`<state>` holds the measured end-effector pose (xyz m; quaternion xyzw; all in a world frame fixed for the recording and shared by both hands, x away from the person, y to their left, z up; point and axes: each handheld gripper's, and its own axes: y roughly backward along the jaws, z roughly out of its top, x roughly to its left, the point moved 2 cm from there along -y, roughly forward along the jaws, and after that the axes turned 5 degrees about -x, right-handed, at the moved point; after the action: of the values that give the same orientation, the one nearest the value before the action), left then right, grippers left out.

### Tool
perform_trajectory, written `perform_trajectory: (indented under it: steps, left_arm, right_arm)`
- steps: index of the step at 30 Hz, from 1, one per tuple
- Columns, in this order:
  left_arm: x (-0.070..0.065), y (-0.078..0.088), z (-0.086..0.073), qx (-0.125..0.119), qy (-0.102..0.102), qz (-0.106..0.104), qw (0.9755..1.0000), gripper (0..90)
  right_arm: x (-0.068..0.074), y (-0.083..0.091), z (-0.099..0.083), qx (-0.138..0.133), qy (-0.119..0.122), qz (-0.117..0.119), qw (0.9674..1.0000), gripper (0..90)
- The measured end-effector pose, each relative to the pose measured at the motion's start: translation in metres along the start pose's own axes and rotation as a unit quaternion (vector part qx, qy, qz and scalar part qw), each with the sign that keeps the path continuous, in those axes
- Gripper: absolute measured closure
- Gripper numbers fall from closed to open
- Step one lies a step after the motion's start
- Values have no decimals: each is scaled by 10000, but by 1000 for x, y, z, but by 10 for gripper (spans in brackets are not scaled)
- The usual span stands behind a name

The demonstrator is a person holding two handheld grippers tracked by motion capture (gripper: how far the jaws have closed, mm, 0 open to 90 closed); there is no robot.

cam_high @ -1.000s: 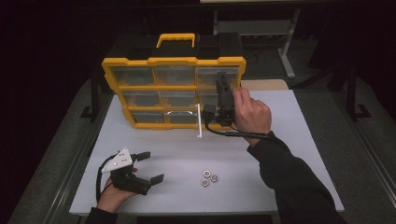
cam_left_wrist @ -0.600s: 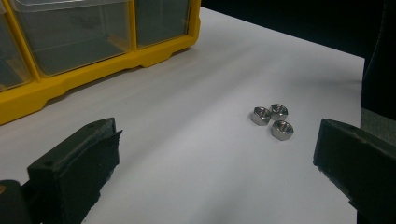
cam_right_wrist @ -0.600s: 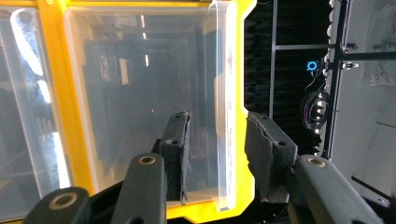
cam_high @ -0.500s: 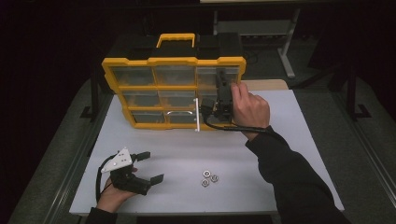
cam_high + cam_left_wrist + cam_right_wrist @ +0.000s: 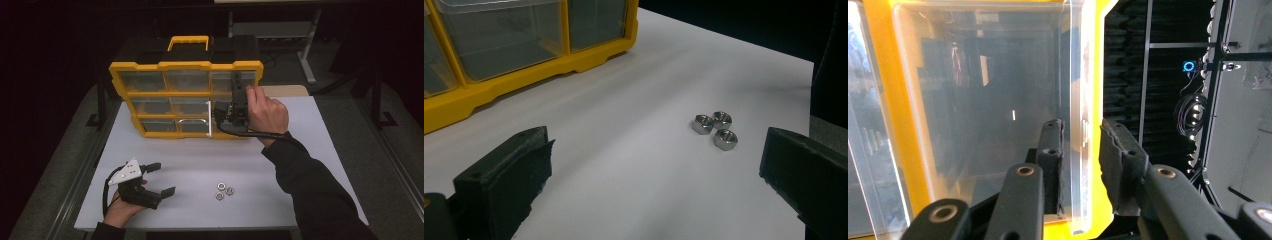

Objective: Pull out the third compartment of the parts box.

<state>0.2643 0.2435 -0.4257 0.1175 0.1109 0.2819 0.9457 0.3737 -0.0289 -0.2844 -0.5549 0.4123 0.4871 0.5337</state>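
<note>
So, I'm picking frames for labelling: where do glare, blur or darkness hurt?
High view: white table bright, surroundings nearly black. Left gripper view: three nuts sharp, near jaws soft. Right gripper view: reflections across the clear drawer front veil whatever is inside the yellow organizer.

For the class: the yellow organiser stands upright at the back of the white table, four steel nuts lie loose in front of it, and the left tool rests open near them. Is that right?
Not quite: there are three nuts, not four, as the left gripper view shows plainly. The rest stands: the yellow organiser is upright at the back of the white table, and the left tool rests open near the nuts.
</note>
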Motion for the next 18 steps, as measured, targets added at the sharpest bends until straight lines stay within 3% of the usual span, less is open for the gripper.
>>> perform_trajectory:
  steps: [18]
  left_arm:
    - [0,0,0,-13,19,-9,10000,0]
  right_arm:
    - [-2,-2,2,112,275,125,9995,789]
